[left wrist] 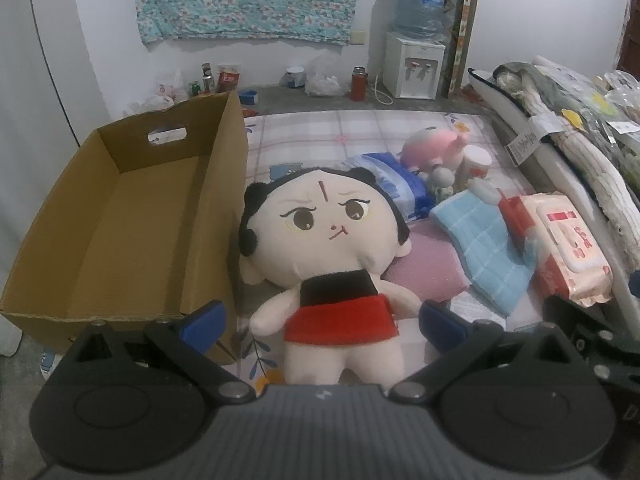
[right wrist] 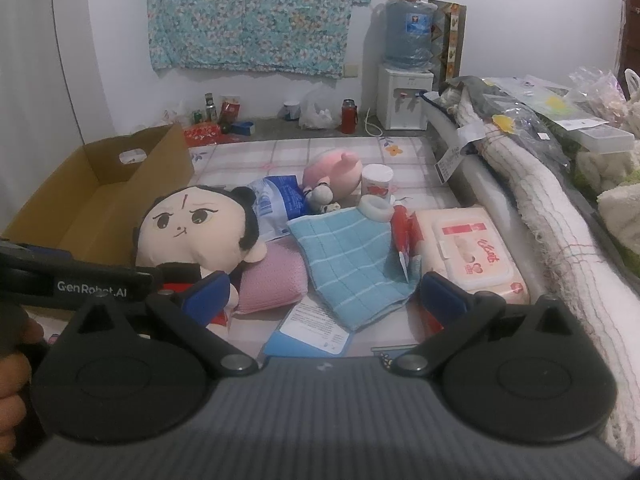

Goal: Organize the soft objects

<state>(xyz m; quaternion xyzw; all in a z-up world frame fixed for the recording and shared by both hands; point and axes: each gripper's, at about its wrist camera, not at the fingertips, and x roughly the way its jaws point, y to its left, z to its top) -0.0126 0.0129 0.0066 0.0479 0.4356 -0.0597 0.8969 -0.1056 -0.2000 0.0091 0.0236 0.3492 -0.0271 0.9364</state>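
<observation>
Ahead of my fingers I count two plush toys: one big-headed doll (left wrist: 316,236) in a red skirt lying right between my left fingertips, and one pink plush (right wrist: 334,170) farther out. To the left of my left fingers stands one cardboard box (left wrist: 132,216). Between my right fingertips lies one blue towel (right wrist: 352,264), with one pink sponge pad (right wrist: 272,280) just left of it and one pack of wet wipes (right wrist: 472,252) to the right. Beyond these I count one blue plastic packet (right wrist: 280,196), one white cup (right wrist: 378,182) and one tape roll (right wrist: 374,208).
</observation>
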